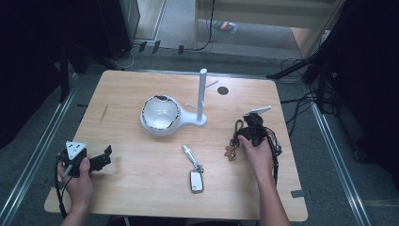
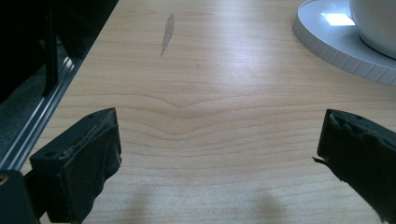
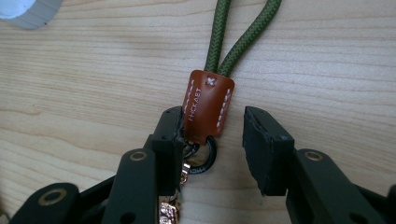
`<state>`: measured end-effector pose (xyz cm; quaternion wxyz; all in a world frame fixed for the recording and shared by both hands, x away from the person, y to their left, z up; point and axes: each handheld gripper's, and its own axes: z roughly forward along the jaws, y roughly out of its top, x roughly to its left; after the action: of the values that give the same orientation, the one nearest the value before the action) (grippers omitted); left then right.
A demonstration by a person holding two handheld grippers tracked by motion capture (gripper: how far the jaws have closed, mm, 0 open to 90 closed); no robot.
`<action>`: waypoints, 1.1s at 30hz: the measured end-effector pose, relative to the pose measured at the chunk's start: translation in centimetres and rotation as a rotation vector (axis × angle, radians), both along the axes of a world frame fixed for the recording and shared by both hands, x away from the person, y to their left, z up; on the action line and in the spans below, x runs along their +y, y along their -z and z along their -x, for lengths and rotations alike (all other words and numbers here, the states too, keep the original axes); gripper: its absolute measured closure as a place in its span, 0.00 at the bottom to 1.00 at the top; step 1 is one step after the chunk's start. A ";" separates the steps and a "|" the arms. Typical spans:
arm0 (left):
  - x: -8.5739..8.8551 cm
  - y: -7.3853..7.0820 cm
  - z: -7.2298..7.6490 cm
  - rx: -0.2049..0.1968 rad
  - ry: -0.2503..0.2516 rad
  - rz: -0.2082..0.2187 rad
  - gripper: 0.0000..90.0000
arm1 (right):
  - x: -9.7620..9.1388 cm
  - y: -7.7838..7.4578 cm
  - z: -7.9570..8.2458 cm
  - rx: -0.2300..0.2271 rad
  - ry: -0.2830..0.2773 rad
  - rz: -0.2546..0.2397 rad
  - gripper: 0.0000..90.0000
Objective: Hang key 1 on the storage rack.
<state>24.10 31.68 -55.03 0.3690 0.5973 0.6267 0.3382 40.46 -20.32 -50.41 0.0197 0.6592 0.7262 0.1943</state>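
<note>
two tools: the right tool (image 3: 212,140) has its jaws apart around a brown leather tag (image 3: 208,105) on the table (image 3: 93,84); at 8 o'clock, the left tool (image 2: 217,154) is wide apart.

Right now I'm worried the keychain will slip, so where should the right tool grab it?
Probably the brown leather tab, not the loose green cord loop above it. The keychain lies flat on the table, so come from above with one jaw on each long edge. The right tool already straddles the tab, one jaw touching, the other apart.
</note>
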 end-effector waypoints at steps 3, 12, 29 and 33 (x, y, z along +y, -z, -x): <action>0.0 0.0 0.0 -0.001 -0.002 0.001 0.00 | 0.0 0.1 -0.3 0.003 0.002 -0.016 0.67; 0.0 0.0 0.1 -0.006 -0.003 0.004 0.00 | 0.0 0.6 -0.8 -0.008 0.006 -0.048 0.77; 0.0 0.0 0.0 0.005 -0.005 0.002 0.00 | 1.6 0.8 1.8 -0.220 -0.054 0.085 0.90; 0.0 0.0 -0.1 0.004 -0.006 0.003 0.00 | 1.4 0.2 2.3 -0.276 -0.047 0.096 0.91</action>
<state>24.16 31.71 -55.04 0.3679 0.5955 0.6296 0.3370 38.18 -18.93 -50.56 0.1465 0.6074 0.7401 0.2486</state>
